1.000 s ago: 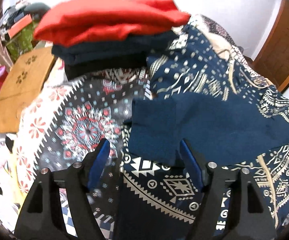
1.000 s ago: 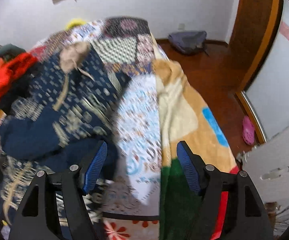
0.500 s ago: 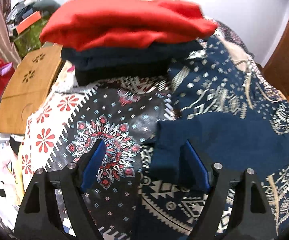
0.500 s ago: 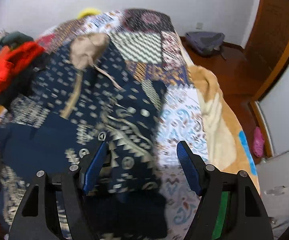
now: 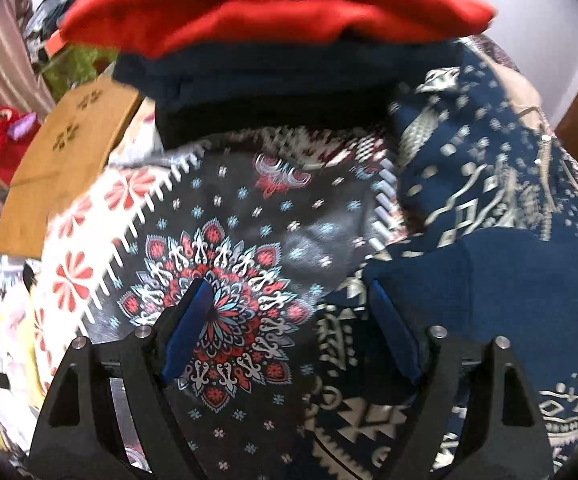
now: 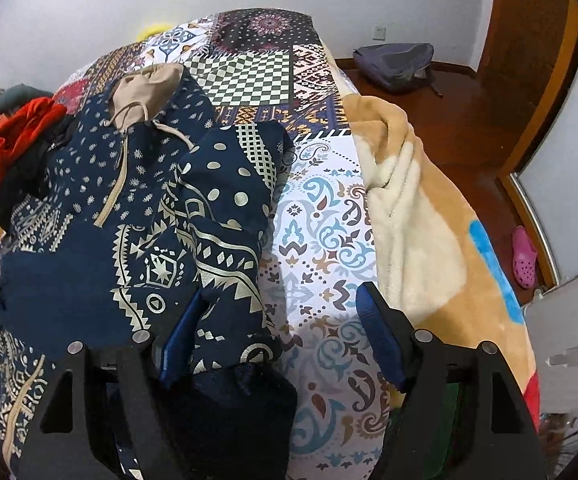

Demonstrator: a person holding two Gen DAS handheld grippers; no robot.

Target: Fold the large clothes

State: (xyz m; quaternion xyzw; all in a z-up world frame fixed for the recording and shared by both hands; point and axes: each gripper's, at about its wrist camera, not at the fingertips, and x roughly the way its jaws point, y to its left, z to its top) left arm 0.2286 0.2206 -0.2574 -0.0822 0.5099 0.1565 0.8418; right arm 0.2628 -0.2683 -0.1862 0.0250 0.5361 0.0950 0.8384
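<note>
A navy hoodie with a cream print (image 6: 137, 216) lies on the bed, its tan hood (image 6: 149, 84) at the far end and one sleeve (image 6: 225, 200) folded over the body. In the left wrist view it (image 5: 509, 232) lies to the right. My left gripper (image 5: 289, 320) is open and empty above the patterned bedspread (image 5: 225, 248), beside the hoodie's left edge. My right gripper (image 6: 281, 320) is open and empty above the sleeve's cuff (image 6: 241, 400) and the hoodie's right edge.
A stack of folded clothes, red on top (image 5: 273, 4) over dark ones (image 5: 281, 80), stands at the far left of the bed. A beige plush blanket (image 6: 417, 216) lies on the right. A wooden board (image 5: 69, 152) is at the left. A bag (image 6: 397, 64) sits on the floor.
My left gripper has moved left and forward, off the hoodie and toward the folded stack. My right gripper has swung left from the blanket to over the hoodie's sleeve. Both stay open.
</note>
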